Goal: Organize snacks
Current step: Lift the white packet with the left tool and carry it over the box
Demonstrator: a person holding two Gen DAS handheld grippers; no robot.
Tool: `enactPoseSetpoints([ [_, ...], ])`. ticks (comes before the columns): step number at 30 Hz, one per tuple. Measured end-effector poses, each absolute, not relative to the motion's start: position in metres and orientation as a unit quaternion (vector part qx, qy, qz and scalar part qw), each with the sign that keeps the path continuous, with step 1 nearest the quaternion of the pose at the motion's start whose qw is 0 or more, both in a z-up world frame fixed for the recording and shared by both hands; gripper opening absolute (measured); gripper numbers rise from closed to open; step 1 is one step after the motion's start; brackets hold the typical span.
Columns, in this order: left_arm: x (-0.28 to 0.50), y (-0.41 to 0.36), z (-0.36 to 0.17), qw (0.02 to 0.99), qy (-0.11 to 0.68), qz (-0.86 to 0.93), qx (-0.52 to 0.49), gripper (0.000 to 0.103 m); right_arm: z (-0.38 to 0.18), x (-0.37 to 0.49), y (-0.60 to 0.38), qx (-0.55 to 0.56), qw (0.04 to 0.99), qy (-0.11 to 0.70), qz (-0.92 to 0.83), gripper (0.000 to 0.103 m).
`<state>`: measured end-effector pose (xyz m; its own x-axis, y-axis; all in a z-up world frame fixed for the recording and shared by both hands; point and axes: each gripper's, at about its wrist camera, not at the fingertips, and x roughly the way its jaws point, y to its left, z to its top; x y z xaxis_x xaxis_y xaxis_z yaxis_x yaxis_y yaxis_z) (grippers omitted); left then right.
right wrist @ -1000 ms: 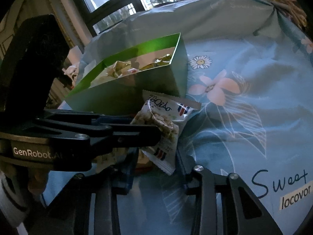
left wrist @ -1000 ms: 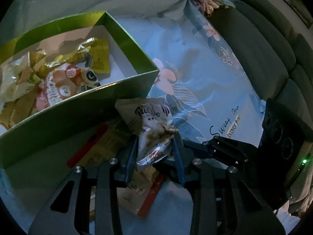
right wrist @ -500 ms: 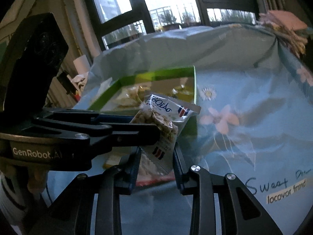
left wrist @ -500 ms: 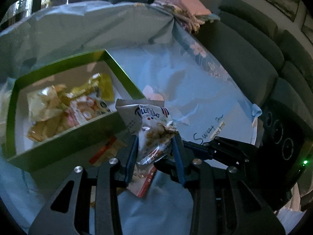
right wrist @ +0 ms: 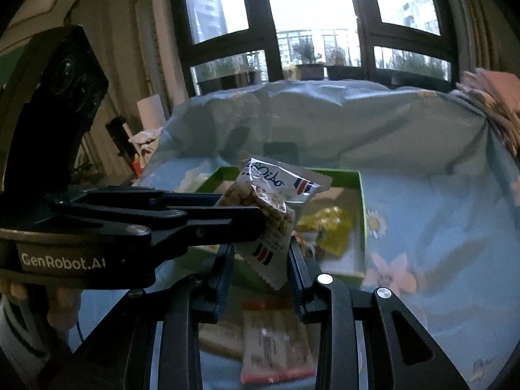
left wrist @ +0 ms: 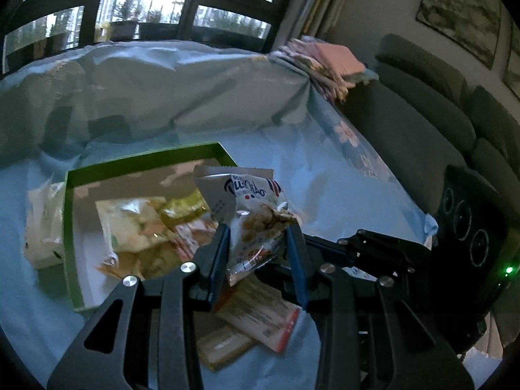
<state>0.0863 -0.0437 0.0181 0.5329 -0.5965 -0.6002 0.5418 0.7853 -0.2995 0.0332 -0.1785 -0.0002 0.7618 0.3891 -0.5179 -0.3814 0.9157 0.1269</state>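
Observation:
A clear bag of nuts [left wrist: 256, 224] with a white printed top hangs in the air over the near edge of the green box [left wrist: 70, 227]. My left gripper [left wrist: 258, 237] is shut on its lower half, blue pads pressing both sides. My right gripper [right wrist: 260, 260] is shut on the same bag of nuts [right wrist: 266, 214] at its bottom corner. In the right wrist view the left gripper [right wrist: 256, 221] reaches in from the left. The green box [right wrist: 362, 214] holds several yellow and orange snack packets [left wrist: 139, 227].
Flat packets with red edges [left wrist: 260, 312] lie on the blue flowered cloth [left wrist: 325, 178] under the grippers. A white packet [left wrist: 42, 227] sits left of the box. A grey sofa [left wrist: 422, 123] runs along the right, folded cloths [left wrist: 328, 61] at the far corner.
Both grippers have risen together with the bag of nuts, from low beside the box's near wall to above it. The views have tilted up, showing windows and room.

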Motion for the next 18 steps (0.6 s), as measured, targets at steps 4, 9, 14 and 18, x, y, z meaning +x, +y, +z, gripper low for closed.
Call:
enactPoseSetpoints([
  [4, 0.101, -0.032, 0.018, 0.875, 0.358, -0.322, -0.056, 0.035, 0.004, 0.050, -0.167, -0.008, 0.937, 0.281, 0.207, 0.033],
  [9, 0.116, -0.020, 0.015, 0.875, 0.360, -0.315, -0.072, 0.035, 0.004, 0.064, -0.158, -0.020, 0.934, 0.286, 0.211, 0.033],
  [14, 0.127, -0.009, 0.010, 0.873, 0.366, -0.308, -0.092, 0.035, 0.000, 0.078, -0.149, -0.030, 0.932, 0.293, 0.213, 0.033],
  [18, 0.132, -0.004, 0.007, 0.875, 0.367, -0.298, -0.100, 0.035, -0.002, 0.086, -0.143, -0.035, 0.929, 0.297, 0.216, 0.033],
])
